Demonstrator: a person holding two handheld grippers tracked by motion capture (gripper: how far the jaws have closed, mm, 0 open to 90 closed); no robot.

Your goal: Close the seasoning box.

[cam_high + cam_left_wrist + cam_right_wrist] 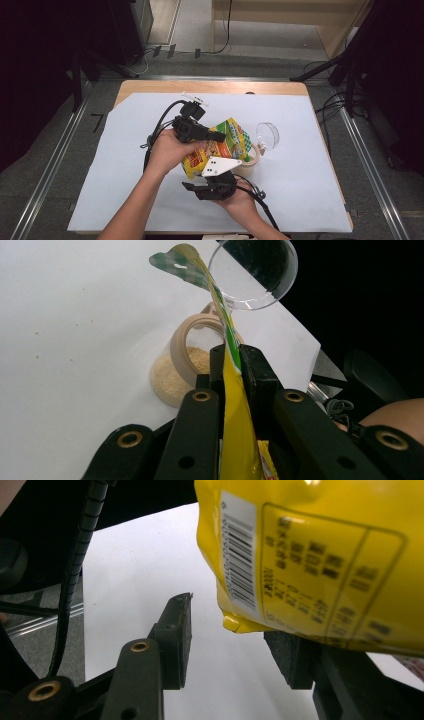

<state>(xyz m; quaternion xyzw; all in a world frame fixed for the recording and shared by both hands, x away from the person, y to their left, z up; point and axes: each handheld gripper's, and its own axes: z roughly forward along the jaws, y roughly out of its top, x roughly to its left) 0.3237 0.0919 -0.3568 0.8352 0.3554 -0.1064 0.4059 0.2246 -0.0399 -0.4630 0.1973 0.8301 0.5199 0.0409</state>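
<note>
In the high view, one person's two forearms come in from the bottom edge, each hand carrying one tool. The left tool (212,136) lies across the upper part of one yellow and green snack bag (227,142), which is held up above the white sheet (310,165) that covers the wooden tabletop (150,86). The right tool (200,190) sits just below the bag's lower end, with its grey three-cornered plate against the bag. To the right of the bag lie one beige tape roll (251,159), partly hidden by it, and one clear plastic cup (267,135) on its side, the two close together.

In the left gripper view, the left tool (231,365) is clamped on the thin edge of the snack bag (235,420), both black jaws pressing the yellow film between them. Beyond the jaws, one tape roll (181,347) stands tilted on a small heap of tan crumbs (167,382) on the white sheet (75,340), and the one clear cup (252,272) lies just behind it.

In the right gripper view, the right tool (232,642) has its two jaws standing apart. The snack bag's (320,555) back, with one barcode and a printed table, hangs above them; its lower corner dips between the jaws without either pad pressing it. The white sheet (145,565) lies below.
</note>
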